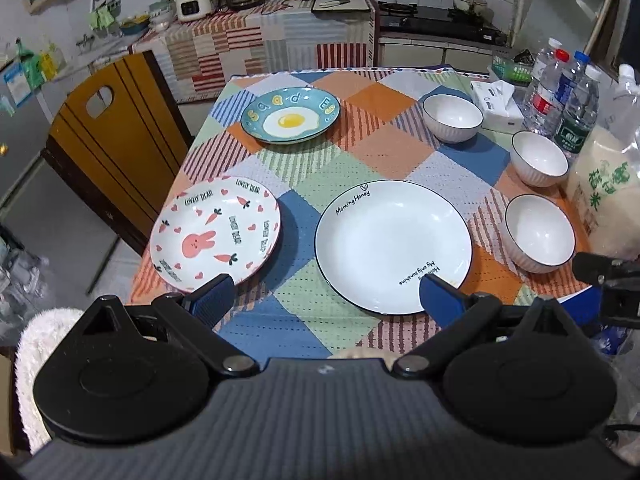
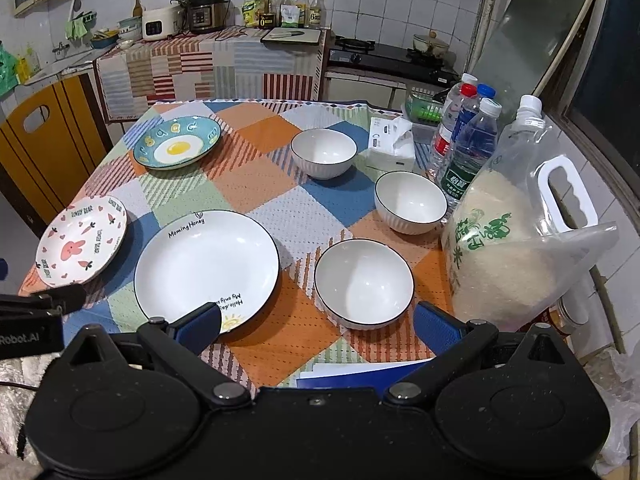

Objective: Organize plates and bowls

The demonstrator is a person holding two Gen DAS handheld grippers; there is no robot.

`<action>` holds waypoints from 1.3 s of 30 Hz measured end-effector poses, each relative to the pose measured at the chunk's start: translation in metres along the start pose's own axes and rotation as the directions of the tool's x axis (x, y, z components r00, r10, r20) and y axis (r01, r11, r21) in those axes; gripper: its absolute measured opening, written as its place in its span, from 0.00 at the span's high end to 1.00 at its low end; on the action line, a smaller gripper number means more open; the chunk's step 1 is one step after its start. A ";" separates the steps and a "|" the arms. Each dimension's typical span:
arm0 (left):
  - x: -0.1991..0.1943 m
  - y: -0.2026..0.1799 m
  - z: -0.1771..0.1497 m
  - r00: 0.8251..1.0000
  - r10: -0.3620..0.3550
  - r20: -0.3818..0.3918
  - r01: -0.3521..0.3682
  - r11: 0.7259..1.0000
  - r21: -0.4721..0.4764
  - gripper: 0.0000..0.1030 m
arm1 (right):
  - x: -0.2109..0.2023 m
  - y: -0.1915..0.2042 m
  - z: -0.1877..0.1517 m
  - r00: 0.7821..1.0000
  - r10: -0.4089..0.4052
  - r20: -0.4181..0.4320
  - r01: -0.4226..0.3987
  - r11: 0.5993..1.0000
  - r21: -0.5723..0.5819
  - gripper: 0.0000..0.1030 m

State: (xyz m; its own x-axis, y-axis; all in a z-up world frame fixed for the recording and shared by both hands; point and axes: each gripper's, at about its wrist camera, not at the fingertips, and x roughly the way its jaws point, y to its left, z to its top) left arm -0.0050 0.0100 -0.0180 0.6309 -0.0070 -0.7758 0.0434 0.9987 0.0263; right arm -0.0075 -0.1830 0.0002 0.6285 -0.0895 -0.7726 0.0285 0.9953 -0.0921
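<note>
Right hand-held gripper (image 2: 316, 322) spread wide, empty, nearest bowl (image 2: 363, 283) just ahead. Left hand-held gripper (image 1: 320, 294) likewise (white plate (image 1: 394, 246) ahead).

Both overlook table (image 1: 304, 152) (perhaps overlapping).

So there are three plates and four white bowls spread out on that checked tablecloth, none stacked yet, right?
Not quite: there are three white bowls, not four. The right wrist view shows them plainly: near bowl, middle bowl and far bowl. The rest holds: the rabbit plate, white plate and egg plate lie apart on the tablecloth, nothing stacked.
</note>
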 end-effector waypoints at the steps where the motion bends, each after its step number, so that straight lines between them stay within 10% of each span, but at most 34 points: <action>1: 0.000 0.001 0.000 1.000 -0.008 -0.004 0.008 1.000 -0.010 0.03 | 0.000 0.000 0.000 1.000 -0.004 -0.001 0.004 1.000 -0.002 0.00; 39: -0.003 0.004 -0.002 1.000 -0.006 -0.016 0.006 1.000 -0.014 0.03 | -0.006 -0.005 -0.004 0.997 -0.007 0.075 0.006 1.000 0.015 0.00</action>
State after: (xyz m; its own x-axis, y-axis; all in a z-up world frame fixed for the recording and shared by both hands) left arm -0.0080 0.0144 -0.0166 0.6179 -0.0120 -0.7861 0.0363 0.9993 0.0132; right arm -0.0144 -0.1874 0.0030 0.6845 -0.0935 -0.7230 0.0439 0.9952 -0.0872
